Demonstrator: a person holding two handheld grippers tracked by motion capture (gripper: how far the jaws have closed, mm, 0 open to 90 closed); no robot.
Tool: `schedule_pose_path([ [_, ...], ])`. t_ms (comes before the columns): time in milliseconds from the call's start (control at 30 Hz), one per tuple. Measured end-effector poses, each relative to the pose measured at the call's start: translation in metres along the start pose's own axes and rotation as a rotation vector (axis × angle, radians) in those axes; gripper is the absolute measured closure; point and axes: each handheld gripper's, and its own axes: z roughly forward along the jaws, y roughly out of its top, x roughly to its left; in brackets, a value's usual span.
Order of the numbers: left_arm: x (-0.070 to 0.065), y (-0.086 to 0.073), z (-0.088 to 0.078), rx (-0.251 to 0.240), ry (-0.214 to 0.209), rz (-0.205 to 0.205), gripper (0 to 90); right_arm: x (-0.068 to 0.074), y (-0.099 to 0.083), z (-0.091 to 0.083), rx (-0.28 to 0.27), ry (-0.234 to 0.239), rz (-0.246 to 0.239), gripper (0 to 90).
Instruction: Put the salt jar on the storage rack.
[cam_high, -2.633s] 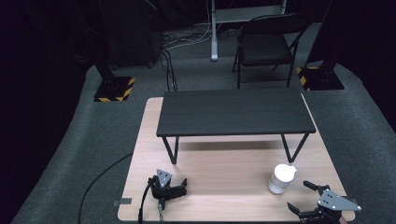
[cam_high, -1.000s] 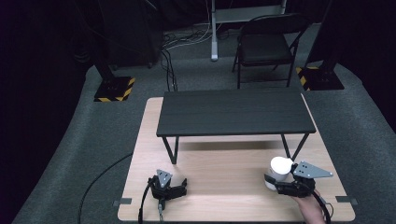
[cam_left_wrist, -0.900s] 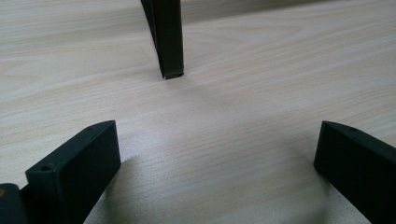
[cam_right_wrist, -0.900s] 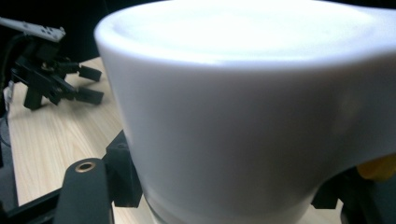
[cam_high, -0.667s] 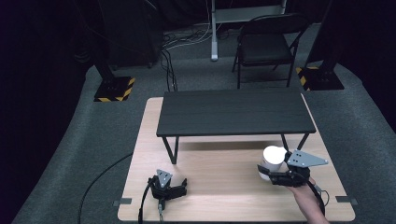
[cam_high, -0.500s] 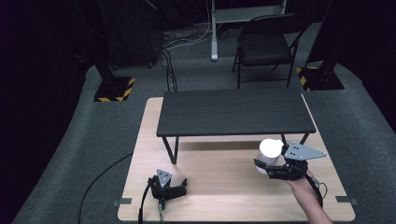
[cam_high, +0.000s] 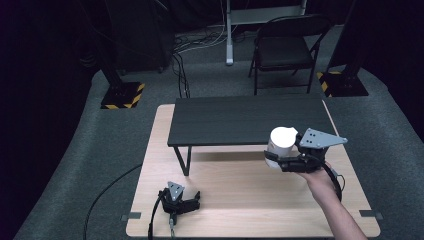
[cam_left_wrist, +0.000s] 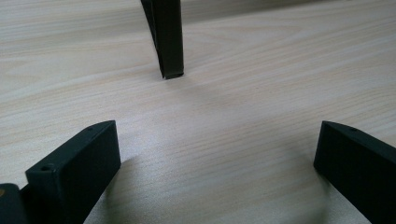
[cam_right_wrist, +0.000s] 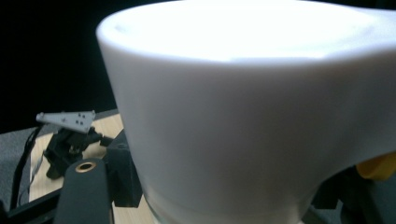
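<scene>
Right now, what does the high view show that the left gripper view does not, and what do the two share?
High view alone: the right tool shut on a white cup, held above the wooden table at the front edge of the black shelf; the left tool lying on the table; a folding chair behind.

Left gripper view alone: close up, its own two black jaws standing wide apart with nothing between them.

Both: the pale wood tabletop and the shelf's front left leg.
</scene>
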Motion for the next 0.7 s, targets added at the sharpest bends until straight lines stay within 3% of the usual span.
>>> schedule_pose_path([
  [367, 0.0, 0.0, 0.0, 0.0, 0.0, 0.0, 0.3, -0.004, 0.033, 0.014, -0.049, -0.019, -0.006, 29.7],
  [567, 0.0, 0.0, 0.0, 0.0, 0.0, 0.001, 0.3, -0.011, 0.048, 0.035, -0.03, -0.084, 0.017, 29.7],
  [700, 0.0, 0.0, 0.0, 0.0, 0.0, 0.0, 0.3, -0.013, 0.048, 0.046, -0.024, -0.116, 0.024, 29.6],
])
